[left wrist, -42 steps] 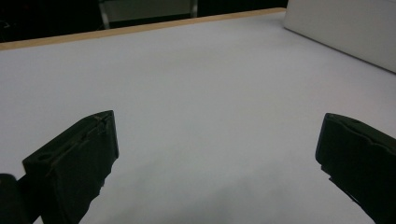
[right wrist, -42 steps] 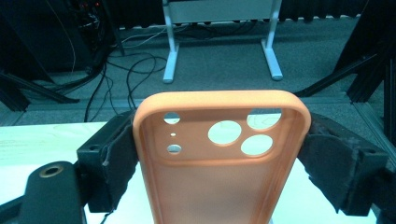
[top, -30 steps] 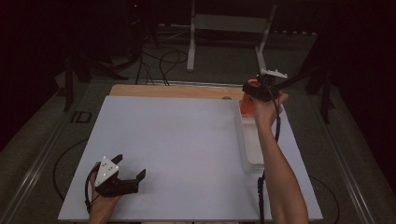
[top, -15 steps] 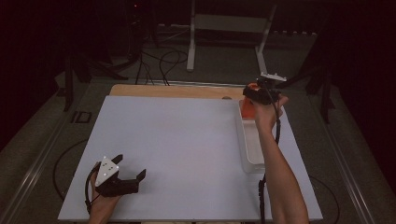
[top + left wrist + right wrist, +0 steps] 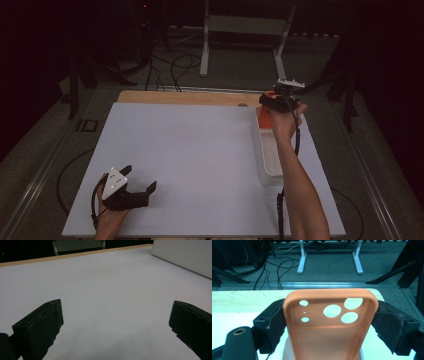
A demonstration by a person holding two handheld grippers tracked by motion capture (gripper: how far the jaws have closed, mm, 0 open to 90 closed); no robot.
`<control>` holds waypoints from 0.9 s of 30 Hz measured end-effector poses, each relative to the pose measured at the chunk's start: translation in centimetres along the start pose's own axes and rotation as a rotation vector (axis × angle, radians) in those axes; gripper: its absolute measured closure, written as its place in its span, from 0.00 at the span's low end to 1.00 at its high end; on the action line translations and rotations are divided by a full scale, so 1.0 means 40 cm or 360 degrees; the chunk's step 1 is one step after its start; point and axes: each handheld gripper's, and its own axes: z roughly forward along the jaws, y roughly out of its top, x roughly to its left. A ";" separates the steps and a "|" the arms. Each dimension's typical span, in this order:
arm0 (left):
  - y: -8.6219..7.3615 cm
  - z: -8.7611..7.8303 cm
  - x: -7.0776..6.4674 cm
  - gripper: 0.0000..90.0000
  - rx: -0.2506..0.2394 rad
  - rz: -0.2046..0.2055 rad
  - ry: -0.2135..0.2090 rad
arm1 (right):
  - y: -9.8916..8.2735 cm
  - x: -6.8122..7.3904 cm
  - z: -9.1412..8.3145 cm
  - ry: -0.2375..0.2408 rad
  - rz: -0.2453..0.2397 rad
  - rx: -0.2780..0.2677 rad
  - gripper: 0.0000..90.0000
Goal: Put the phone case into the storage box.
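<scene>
Here, right gripper (image 5: 329, 322) padded jaws clamp smooth orange phone case (image 5: 329, 335); left gripper (image 5: 117, 327) gapes empty.

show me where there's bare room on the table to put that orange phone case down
The white table is bare between the left gripper and the white tray, up to the wooden strip. It is crowded only at the tray's far end, where the right gripper holds the orange phone case.

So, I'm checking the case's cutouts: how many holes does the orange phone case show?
5 in the orange phone case: three large at upper right, two small at upper left, with a tiny pinhole between those.
</scene>
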 end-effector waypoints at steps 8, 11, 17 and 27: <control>0.000 0.002 -0.001 0.00 0.0004 0.0001 -0.0003 | -0.008 0.002 0.011 -0.0002 -0.0009 0.0031 0.18; 0.000 0.002 -0.001 0.00 0.0005 0.0004 -0.0002 | -0.010 0.003 0.014 -0.0006 -0.0011 0.0039 0.18; 0.000 0.002 -0.001 0.00 0.0005 0.0002 -0.0002 | -0.018 0.001 0.022 -0.0009 -0.0012 0.0052 0.18; -0.001 0.003 -0.002 0.00 0.0008 0.0005 -0.0003 | -0.024 0.001 0.030 -0.0005 -0.0009 0.0063 0.18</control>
